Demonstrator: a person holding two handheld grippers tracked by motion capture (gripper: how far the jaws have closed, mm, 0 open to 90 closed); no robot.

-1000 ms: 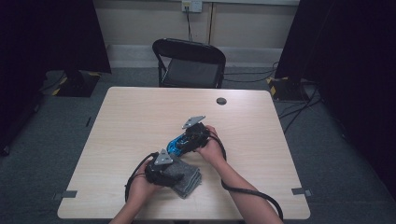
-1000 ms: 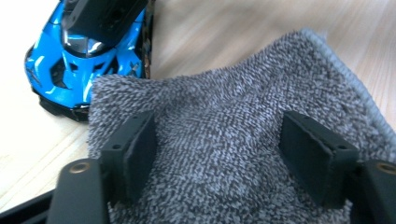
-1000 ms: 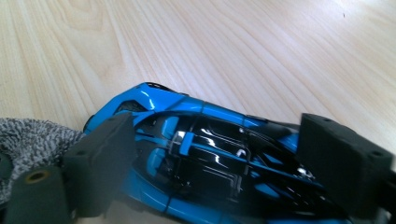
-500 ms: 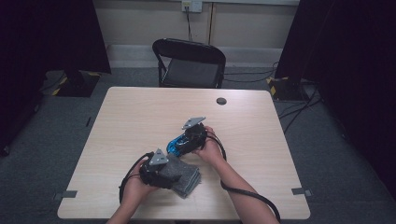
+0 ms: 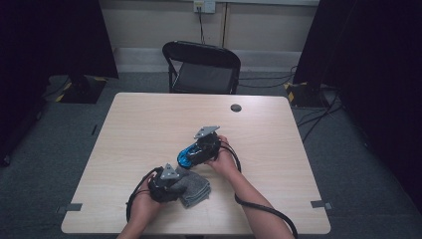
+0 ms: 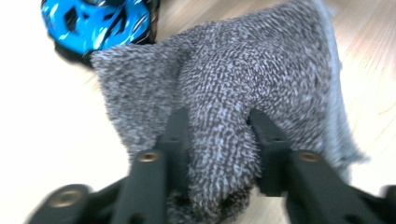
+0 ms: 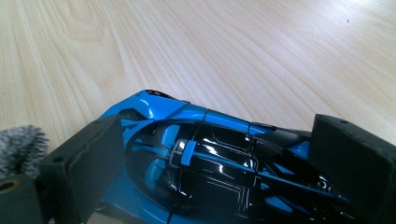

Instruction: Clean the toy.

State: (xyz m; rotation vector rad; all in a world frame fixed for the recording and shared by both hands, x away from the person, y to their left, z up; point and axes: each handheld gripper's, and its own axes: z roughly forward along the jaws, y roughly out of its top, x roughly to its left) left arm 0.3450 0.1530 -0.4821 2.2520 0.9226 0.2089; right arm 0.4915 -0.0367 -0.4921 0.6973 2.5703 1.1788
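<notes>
High view: the pale wood-grain surface point(image 5: 149, 129) carries the work near its 6 o'clock edge, with a small dark round disc point(image 5: 236, 107) lying well apart toward 12 o'clock and a black folding chair point(image 5: 201, 67) standing beyond the far edge. The job in hand looks like wiping the toy with the cloth, and I judge it barely begun: both things are gripped, but cloth and car sit just beside each other and I cannot tell whether they touch.

The grey knitted cloth point(image 5: 195, 186), a soft, fuzzy, speckled fabric folded into a thick pad, lies at about 6 o'clock on the surface. The left tool point(image 5: 175, 179) has its jaws closed onto a bunched ridge of this cloth; in the left gripper view the fabric point(image 6: 224, 112) bulges up between the two black jaws, its nap rough and loopy, with one edge draped flat on the wood.

The glossy blue-and-black toy sports car point(image 5: 191, 154) sits at about 1 o'clock from the cloth, low, sleek and hard-shelled. The right tool point(image 5: 195, 153) holds it by the flanks; in the right gripper view the car point(image 7: 205, 163) lies between the two blocky matte jaws, which press its sides, and its lacquered body throws sharp highlights.

What is left, by my reading: bring cloth to car and rub over the bodywork.
</notes>
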